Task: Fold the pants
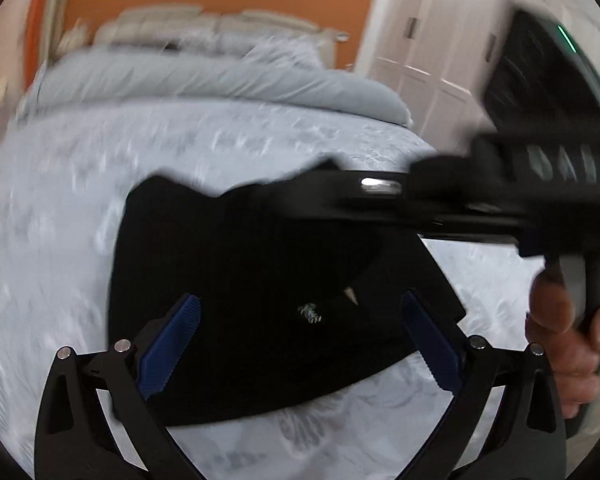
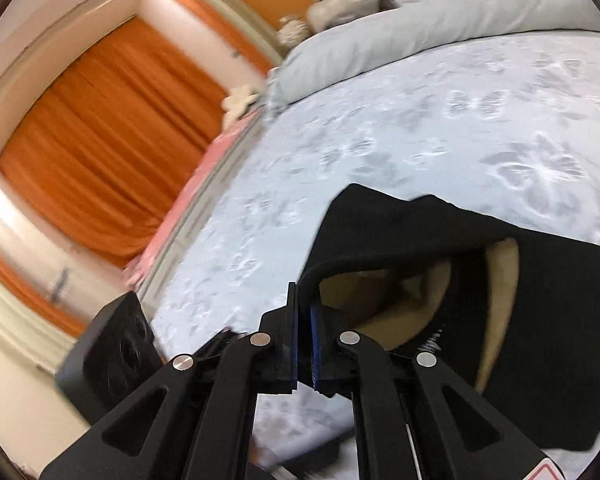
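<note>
Black pants [image 1: 240,260] lie folded on the pale butterfly-print bed [image 1: 60,240]. Above them my left gripper [image 1: 300,300] stands open, its blue pads [image 1: 172,344] wide apart and holding nothing. My right gripper [image 1: 340,188], blurred, reaches in from the right to the pants' far edge, with a hand [image 1: 560,340] on its handle. In the right wrist view the right gripper [image 2: 304,300] is shut on the edge of the pants [image 2: 420,232]. That edge is lifted, so the tan lining [image 2: 380,300] shows.
A grey duvet [image 1: 220,80] and pillows lie at the head of the bed [image 2: 380,140]. White wardrobe doors [image 1: 432,60] stand to the right, orange curtains [image 2: 100,140] to the left. A black boxy housing [image 2: 112,352] sits low left in the right wrist view.
</note>
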`<state>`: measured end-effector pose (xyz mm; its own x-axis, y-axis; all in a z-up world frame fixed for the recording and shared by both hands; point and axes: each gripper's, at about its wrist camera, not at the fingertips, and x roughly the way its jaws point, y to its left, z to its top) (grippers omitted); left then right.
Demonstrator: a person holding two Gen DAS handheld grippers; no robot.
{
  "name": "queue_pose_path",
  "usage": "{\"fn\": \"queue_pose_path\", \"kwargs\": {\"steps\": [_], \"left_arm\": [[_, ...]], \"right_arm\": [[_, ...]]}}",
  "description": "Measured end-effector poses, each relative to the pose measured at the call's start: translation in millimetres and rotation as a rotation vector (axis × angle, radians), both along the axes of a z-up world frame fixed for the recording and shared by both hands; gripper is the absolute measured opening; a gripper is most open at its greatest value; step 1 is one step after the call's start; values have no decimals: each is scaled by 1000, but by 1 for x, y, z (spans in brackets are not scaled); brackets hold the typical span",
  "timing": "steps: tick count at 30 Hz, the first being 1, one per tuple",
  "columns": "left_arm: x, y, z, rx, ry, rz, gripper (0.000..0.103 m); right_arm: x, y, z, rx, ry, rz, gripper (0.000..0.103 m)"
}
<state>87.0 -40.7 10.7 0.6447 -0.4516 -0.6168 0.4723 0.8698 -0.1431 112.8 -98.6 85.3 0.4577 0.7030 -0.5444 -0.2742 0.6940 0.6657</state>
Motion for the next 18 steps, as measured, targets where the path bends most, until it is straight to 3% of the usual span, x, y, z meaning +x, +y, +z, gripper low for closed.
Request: {"fn": "queue_pose_path", "kwargs": {"steps": [2, 3, 5, 6, 7, 9, 11, 13, 15, 17, 18], "left_arm": [[5, -9, -6, 82, -24, 25, 94], [14, -8, -11, 94, -10, 62, 68], [37, 0, -22, 93, 85, 108, 30], [49, 9, -28, 69, 139, 153, 16], [61, 26, -33, 1, 197, 206, 13], [70, 51, -31, -105, 241, 267, 12], [69, 61, -21, -144, 213, 275, 12], [65, 64, -14, -137, 181, 278, 12], [65, 61, -14, -142, 186, 270, 12], [63, 57, -16, -133, 191, 262, 12], [62, 55, -17, -124, 191, 259, 12]], "right_arm": [[8, 7, -6, 13, 17, 23, 8], [10, 7, -11, 22, 39, 32, 10], [16, 0, -15, 21, 76, 7, 13], [13, -7, -14, 12, 79, -16, 21], [8, -14, -11, -1, 72, -42, 37], [-4, -34, -10, -93, 52, -118, 58], [-11, -47, -21, -168, 77, -149, 59], [-11, -53, -49, -189, 186, -154, 59], [-6, -47, -79, -230, 290, -114, 59], [-4, -36, -96, -221, 330, -78, 56], [-3, -31, -98, -225, 321, -75, 42]]}}
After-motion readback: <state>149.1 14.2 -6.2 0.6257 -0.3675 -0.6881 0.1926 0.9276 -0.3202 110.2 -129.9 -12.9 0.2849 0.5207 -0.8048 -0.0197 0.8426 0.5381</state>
